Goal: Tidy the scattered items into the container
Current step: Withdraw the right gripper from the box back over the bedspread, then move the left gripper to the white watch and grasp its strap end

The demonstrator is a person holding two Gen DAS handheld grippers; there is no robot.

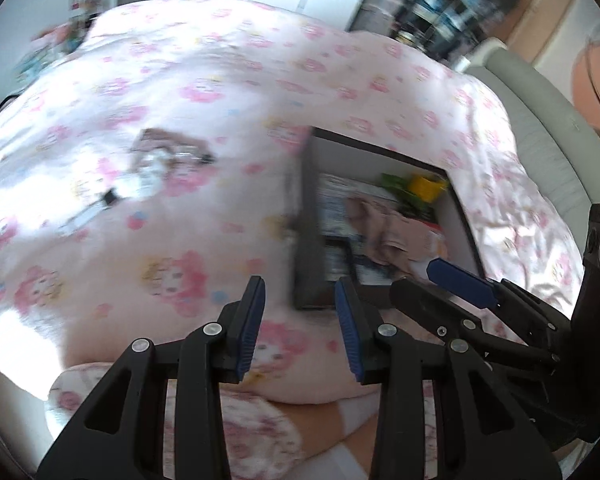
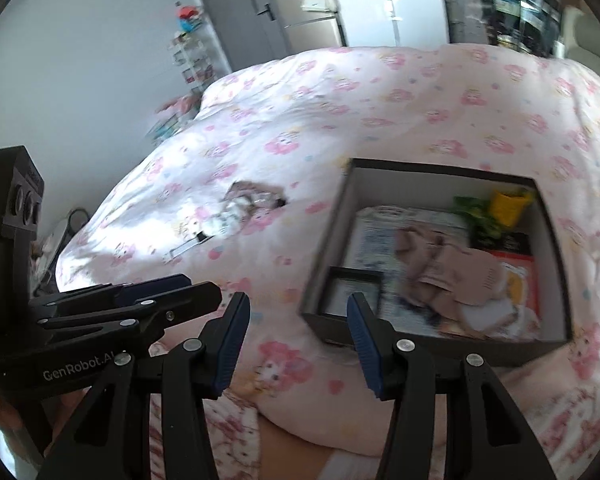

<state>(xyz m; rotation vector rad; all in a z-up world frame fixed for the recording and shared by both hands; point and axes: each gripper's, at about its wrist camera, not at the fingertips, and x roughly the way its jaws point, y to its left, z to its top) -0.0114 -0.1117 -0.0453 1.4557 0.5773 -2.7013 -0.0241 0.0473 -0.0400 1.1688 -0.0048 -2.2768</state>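
Note:
A dark open box (image 2: 332,232) sits on the pink flowered duvet (image 2: 340,120), right of centre in the right wrist view; it also shows in the left wrist view (image 1: 306,216). Inside it lie papers, a beige cloth (image 2: 440,268), a yellow and green toy (image 2: 504,204) and a small black frame (image 2: 352,284). A scattered pale crumpled item with a brown piece (image 2: 244,204) lies on the duvet left of the box, blurred; it also shows in the left wrist view (image 1: 160,168). My left gripper (image 1: 300,316) is open and empty near the box's front corner. My right gripper (image 2: 296,336) is open and empty.
Grey cupboards and a door (image 2: 252,12) stand beyond the bed. A white shelf rack (image 2: 192,56) stands by the wall at the left. A grey headboard edge (image 1: 540,112) runs along the right. Each gripper shows in the other's view (image 1: 480,292) (image 2: 132,300).

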